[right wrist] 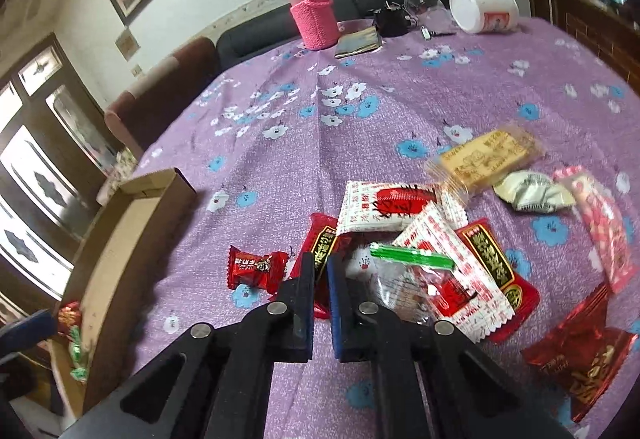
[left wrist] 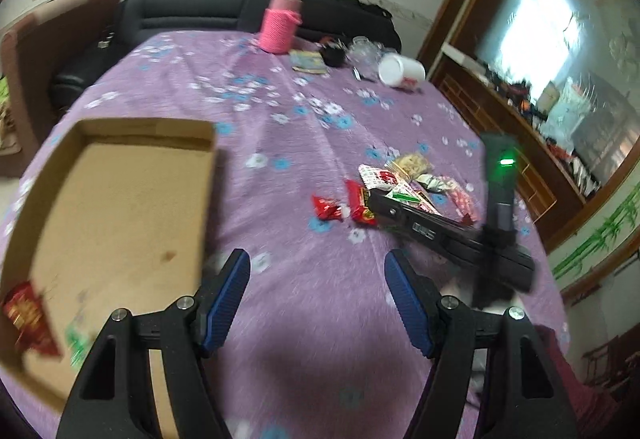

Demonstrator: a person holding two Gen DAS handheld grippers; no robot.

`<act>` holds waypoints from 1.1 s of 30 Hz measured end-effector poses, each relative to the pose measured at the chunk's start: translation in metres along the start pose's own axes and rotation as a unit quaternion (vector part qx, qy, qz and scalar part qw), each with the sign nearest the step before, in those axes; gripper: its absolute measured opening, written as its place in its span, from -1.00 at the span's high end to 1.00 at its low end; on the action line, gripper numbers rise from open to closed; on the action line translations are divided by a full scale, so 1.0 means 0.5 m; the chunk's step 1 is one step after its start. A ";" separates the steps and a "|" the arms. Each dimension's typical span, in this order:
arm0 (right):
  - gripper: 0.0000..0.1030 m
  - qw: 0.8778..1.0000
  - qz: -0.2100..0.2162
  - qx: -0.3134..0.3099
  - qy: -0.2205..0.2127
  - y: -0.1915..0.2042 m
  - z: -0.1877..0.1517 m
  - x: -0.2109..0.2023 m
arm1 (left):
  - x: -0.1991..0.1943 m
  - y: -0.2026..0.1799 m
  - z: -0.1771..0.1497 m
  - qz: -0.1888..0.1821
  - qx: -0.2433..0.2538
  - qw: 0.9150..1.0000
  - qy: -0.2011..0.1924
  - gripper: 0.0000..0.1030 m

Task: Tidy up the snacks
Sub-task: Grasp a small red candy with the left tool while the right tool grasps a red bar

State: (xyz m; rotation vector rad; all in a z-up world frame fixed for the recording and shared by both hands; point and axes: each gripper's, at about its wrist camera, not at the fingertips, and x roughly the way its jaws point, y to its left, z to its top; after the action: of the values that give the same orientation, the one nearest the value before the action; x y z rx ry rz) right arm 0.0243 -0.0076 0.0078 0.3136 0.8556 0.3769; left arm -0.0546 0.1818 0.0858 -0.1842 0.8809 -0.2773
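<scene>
Now the right gripper pinches shut on a red snack packet; the left gripper gapes wide, holding nothing

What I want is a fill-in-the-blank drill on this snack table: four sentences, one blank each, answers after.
1. The left gripper has its jaws ____, with nothing between them.
2. The packet pinched in the right gripper is ____ in colour.
3. The cardboard tray sits on a flowered tablecloth that is mainly ____.
4. The white tub at the far edge lies on its ____.

Answers: open; red; purple; side
</scene>
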 end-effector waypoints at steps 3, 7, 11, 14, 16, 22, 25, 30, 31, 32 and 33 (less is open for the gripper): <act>0.90 0.999 0.023 0.017 -0.020 -0.014 0.011 -0.027 | 0.078 -0.014 0.026 0.003 0.003 1.000 0.017 -0.34; 0.90 0.998 0.053 0.027 -0.024 -0.024 0.019 -0.040 | 0.166 -0.020 0.056 0.014 0.014 1.000 0.024 -0.33; 0.88 0.993 0.100 0.058 -0.013 -0.042 0.028 -0.036 | 0.231 -0.019 0.067 0.009 0.029 0.999 0.034 -0.33; 0.88 0.991 0.107 0.076 -0.015 -0.054 0.029 -0.039 | 0.264 -0.020 0.068 -0.012 0.032 0.998 0.047 0.05; 0.88 0.991 0.104 0.082 -0.018 -0.060 0.031 -0.041 | 0.261 -0.024 0.067 -0.042 0.033 0.998 0.040 0.54; 0.88 0.990 0.110 0.089 -0.016 -0.070 0.033 -0.038 | 0.242 -0.043 0.050 -0.024 0.057 0.997 0.038 0.86; 0.86 0.991 0.111 0.080 -0.013 -0.066 0.032 -0.036 | 0.207 -0.029 0.040 -0.036 0.036 0.998 0.029 0.96; -0.24 0.996 0.081 0.035 -0.010 -0.025 0.037 -0.030 | 0.154 0.000 0.016 -0.039 0.020 0.999 0.022 0.96; -0.30 0.997 0.071 0.029 -0.006 -0.021 0.037 -0.027 | 0.143 0.009 0.010 -0.040 0.015 0.999 0.023 0.96; -0.30 0.998 0.054 0.019 0.002 -0.013 0.038 -0.019 | 0.136 0.015 0.008 -0.042 0.011 0.999 0.024 0.96; -0.30 0.999 0.034 0.003 0.014 -0.002 0.039 -0.007 | 0.130 0.021 0.004 -0.047 0.008 0.999 0.026 0.96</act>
State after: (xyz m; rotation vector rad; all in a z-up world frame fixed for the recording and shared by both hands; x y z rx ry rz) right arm 0.0376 -0.0125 0.0221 0.3441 0.8745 0.4434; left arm -0.0118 0.1716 0.0367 -0.2042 0.9229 -0.3774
